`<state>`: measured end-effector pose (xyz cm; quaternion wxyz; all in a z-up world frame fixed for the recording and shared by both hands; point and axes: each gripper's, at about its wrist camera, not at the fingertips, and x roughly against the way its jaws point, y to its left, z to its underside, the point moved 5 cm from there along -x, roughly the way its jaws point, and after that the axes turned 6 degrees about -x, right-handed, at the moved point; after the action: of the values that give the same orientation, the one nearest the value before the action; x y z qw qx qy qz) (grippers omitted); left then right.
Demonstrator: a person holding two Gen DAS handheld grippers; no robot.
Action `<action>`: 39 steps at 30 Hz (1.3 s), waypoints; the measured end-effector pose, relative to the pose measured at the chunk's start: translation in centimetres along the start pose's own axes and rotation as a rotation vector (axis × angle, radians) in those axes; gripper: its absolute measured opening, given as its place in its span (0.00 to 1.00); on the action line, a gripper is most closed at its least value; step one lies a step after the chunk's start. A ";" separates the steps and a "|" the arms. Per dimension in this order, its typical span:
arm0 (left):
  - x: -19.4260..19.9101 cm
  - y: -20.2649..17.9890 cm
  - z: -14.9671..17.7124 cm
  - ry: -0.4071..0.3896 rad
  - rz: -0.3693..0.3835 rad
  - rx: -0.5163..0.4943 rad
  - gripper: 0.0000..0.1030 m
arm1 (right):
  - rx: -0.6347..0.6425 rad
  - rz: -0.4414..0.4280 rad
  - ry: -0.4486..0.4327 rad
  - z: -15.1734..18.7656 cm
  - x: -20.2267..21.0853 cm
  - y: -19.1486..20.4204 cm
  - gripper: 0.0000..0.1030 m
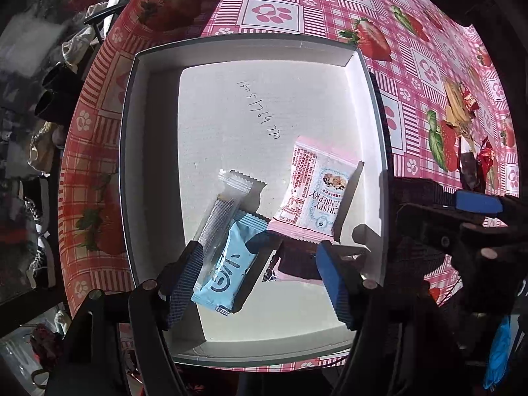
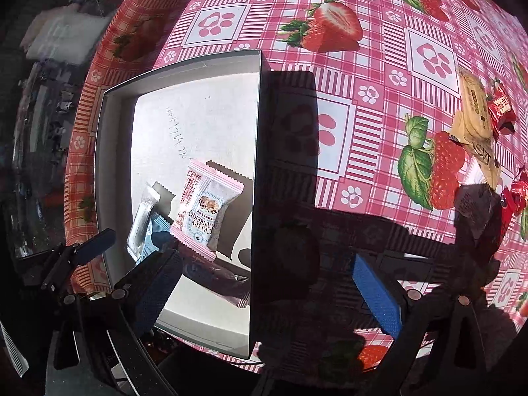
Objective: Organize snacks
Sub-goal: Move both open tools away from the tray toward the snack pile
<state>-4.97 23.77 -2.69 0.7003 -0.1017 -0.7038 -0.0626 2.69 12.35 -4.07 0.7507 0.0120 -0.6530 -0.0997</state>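
Note:
A white shallow box (image 1: 132, 151) sits on the strawberry tablecloth. Inside it lie a clear silver packet (image 1: 221, 217), a light blue packet (image 1: 227, 264), a pink and white cranberry packet (image 1: 316, 191) and a dark packet (image 1: 297, 260) in shadow. My left gripper (image 1: 259, 257) hangs open just above the box's near end. The blue and clear packets lie loose between its fingers, nearer the left one. My right gripper (image 2: 266, 257) is open wide and holds nothing. It straddles the box's right wall (image 2: 255, 165). The cranberry packet (image 2: 206, 208) lies just beyond its left finger (image 2: 158, 283).
Loose snacks remain on the cloth to the right: a yellow packet (image 2: 475, 109), a red sweet (image 2: 501, 109), another red sweet (image 2: 514, 194) and a dark packet (image 2: 475, 211) in shadow. The table edge runs left of the box, with shoes and clutter on the floor below.

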 end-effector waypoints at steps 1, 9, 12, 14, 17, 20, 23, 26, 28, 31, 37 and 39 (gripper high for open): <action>0.1 -0.6 -0.2 -0.003 0.003 -0.012 0.72 | -0.024 0.003 0.001 0.2 0.1 -1.2 0.99; 0.9 -5.7 -1.5 -0.012 0.043 -0.088 0.73 | -0.187 0.014 0.001 1.3 0.7 -8.6 0.99; 0.8 -7.1 -1.9 -0.012 0.044 -0.125 0.73 | -0.237 0.014 -0.004 2.0 0.9 -11.1 0.99; 0.6 -8.1 -2.2 -0.008 0.047 -0.148 0.73 | -0.276 0.010 -0.005 2.3 1.1 -13.2 0.99; 0.7 -9.8 -2.5 -0.002 0.047 -0.176 0.74 | -0.328 0.010 -0.008 2.6 1.3 -15.6 0.99; 0.5 -11.1 -3.1 0.014 0.049 -0.191 0.74 | -0.383 0.011 -0.007 3.0 1.6 -18.4 0.99; 0.3 -12.6 -3.7 0.033 0.074 -0.188 0.74 | -0.428 0.016 -0.009 3.4 1.8 -21.2 0.99; 0.0 -14.3 -4.6 0.039 0.087 -0.194 0.74 | -0.471 0.028 -0.021 3.6 2.0 -23.7 0.99; -0.2 -15.3 -5.2 0.040 0.080 -0.209 0.74 | -0.499 0.030 -0.027 3.6 2.0 -25.2 0.99; -0.8 -16.8 -5.9 0.045 0.072 -0.228 0.74 | -0.533 0.034 -0.025 3.6 1.9 -27.1 0.99; -1.9 -19.1 -6.8 0.068 0.081 -0.220 0.74 | -0.568 0.034 -0.032 2.8 2.1 -30.6 0.99; -2.2 -19.6 -7.1 0.075 0.082 -0.209 0.74 | -0.582 0.034 -0.041 1.8 2.5 -33.1 0.99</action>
<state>-2.62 3.03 -3.70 0.7138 -0.2003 -0.6619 -0.1107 -3.18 -20.34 -6.28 0.7107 -0.2165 -0.6122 -0.2705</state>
